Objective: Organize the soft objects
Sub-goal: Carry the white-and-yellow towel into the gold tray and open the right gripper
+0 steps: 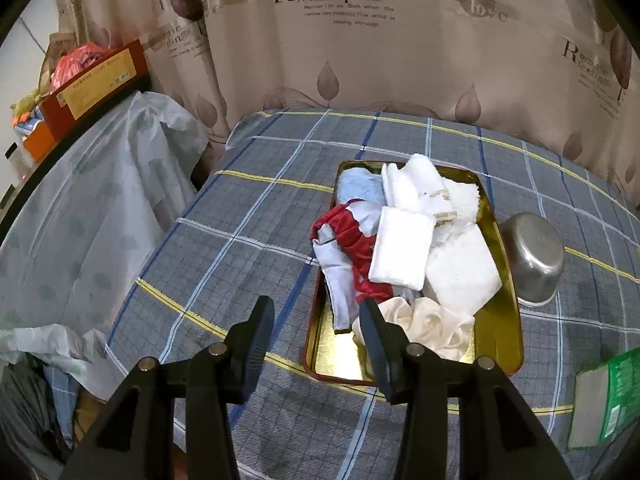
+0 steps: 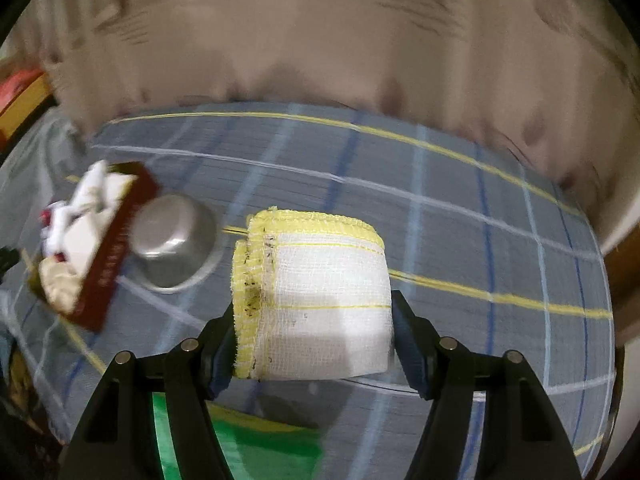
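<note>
A gold tin tray with red walls [image 1: 502, 344] lies on the plaid bed and holds a pile of soft things: white towels [image 1: 404, 246], a red and pale blue garment [image 1: 348, 240], a light blue cloth [image 1: 360, 188] and a cream cloth [image 1: 432, 326]. My left gripper [image 1: 316, 316] is open and empty, hovering at the tray's near left corner. My right gripper [image 2: 314, 320] is shut on a folded white gauze cloth with yellow edging [image 2: 316, 288], held above the bed. The tray [image 2: 116, 248] shows blurred at the left of the right wrist view.
An upturned steel bowl [image 1: 534, 256] sits right of the tray, also in the right wrist view [image 2: 172, 240]. A green packet [image 1: 608, 396] lies at the bed's near right. A patterned curtain [image 1: 360, 40] hangs behind. A covered table with boxes [image 1: 92, 84] stands left.
</note>
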{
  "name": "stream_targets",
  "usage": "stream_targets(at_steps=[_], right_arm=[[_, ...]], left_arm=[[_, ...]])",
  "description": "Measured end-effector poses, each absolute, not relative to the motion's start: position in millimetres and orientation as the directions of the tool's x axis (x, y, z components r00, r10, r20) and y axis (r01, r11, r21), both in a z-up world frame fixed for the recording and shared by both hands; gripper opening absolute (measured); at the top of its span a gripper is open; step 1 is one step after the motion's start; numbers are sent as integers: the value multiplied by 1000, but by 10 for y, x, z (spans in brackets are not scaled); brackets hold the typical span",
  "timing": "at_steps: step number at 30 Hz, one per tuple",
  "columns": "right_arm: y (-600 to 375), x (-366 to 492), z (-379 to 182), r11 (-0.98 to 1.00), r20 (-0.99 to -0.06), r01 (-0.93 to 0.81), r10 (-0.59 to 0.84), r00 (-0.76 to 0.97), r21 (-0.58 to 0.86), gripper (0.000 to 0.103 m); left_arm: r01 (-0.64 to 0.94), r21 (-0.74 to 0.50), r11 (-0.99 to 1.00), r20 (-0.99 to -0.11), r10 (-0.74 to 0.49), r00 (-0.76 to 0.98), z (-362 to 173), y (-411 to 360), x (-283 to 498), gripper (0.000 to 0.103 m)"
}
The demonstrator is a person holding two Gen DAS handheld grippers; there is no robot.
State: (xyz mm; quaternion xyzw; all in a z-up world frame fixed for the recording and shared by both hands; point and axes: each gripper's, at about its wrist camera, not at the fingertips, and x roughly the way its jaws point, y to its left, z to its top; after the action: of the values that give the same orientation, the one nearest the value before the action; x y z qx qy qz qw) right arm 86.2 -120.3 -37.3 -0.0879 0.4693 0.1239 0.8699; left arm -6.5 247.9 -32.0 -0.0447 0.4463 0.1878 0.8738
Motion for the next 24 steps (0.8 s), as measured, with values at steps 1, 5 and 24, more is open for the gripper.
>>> stream_targets(at_steps=[1,5,24], right_arm=[[-1093,824,-333,945,-836,-325,154,527,-31,64],[-593,648,-240,899,-829,-438,230,509,-20,64],[929,151,-411,736,-827,-674,417,377,63,64]], left_arm=[[-372,87,924,-796,289,532,-320,2488,-67,45],[-386,87,918,-795,298,529,-319,2541,-77,45],[-477,64,876,-787,339,515,-181,2932,-227,45]])
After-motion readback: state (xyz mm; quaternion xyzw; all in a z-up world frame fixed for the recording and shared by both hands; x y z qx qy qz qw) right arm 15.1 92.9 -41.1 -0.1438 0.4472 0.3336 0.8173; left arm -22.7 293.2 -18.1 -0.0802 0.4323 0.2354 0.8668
